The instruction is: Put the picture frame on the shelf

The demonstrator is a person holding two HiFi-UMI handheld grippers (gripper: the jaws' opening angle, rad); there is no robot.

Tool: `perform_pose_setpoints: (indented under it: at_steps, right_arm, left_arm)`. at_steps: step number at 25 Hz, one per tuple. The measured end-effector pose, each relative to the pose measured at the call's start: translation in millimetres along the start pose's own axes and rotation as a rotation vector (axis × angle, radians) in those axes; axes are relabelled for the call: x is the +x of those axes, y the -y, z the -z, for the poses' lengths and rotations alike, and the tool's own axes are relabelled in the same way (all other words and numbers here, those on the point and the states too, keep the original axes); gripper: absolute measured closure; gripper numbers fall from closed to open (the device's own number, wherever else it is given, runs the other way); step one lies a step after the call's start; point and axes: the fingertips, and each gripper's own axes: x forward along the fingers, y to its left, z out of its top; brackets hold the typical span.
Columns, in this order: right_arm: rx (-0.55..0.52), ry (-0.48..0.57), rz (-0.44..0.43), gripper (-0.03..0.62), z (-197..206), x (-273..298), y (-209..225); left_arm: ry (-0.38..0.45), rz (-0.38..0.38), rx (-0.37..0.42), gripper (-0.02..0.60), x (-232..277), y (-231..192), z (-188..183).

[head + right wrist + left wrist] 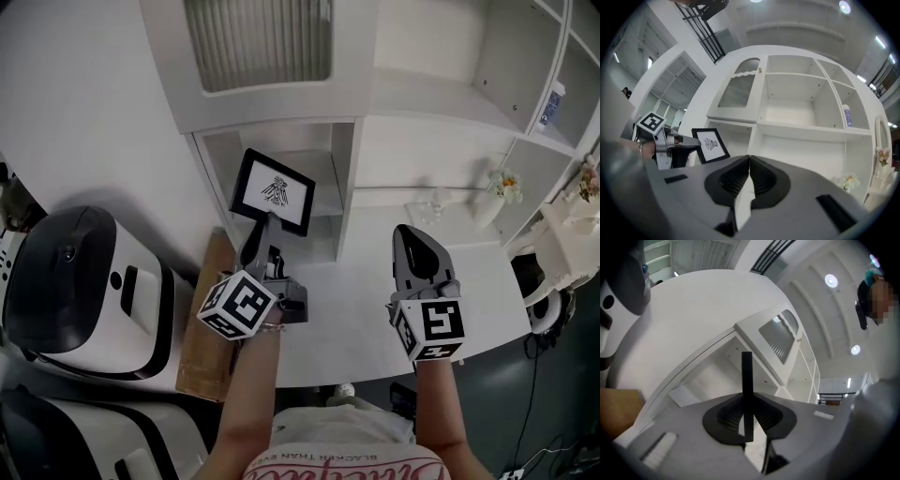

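Head view, picture frame: upper centre of the picture, raised in front of the low open compartment of the white shelf, print facing the camera. It is not yet set down.
Head view, left gripper: clamped on the frame's bottom edge, probably so that the frame goes in upright.
Head view, right gripper: centre right, over the white counter, well apart from the frame and seemingly kept out of the way.
Left gripper view, grip: the frame stands edge-on between the jaws, which are pressed against both its faces, with the shelf opening behind it.
Right gripper view, jaws: closed together with nothing between them.
Right gripper view, frame: at centre left, held before the lower compartment.
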Motion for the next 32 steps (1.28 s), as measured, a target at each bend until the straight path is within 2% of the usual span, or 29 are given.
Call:
perform_pose_setpoints:
  at_steps: [7, 18, 25, 32]
  right_arm:
    - [0.018, 0.005, -0.049, 0.585, 13.6, 21.8, 21.5]
    - [0.044, -0.007, -0.109, 0.585, 35.2, 48.9, 40.2]
    - [0.08, -0.043, -0.136, 0.585, 58.6, 60.6, 47.0]
    - [0.08, -0.055, -0.151, 0.585, 68.5, 72.7, 50.5]
  left_arm:
    - [0.065, -0.043, -0.157, 0.515, 15.6, -14.2, 9.3]
    - [0.118, -0.123, -0.425, 0.515, 31.9, -45.7, 36.8]
    - [0.129, -0.169, -0.554, 0.515, 39.7, -66.2, 60.0]
    - [0.13, -0.21, -0.648, 0.515, 42.2, -85.2, 80.0]
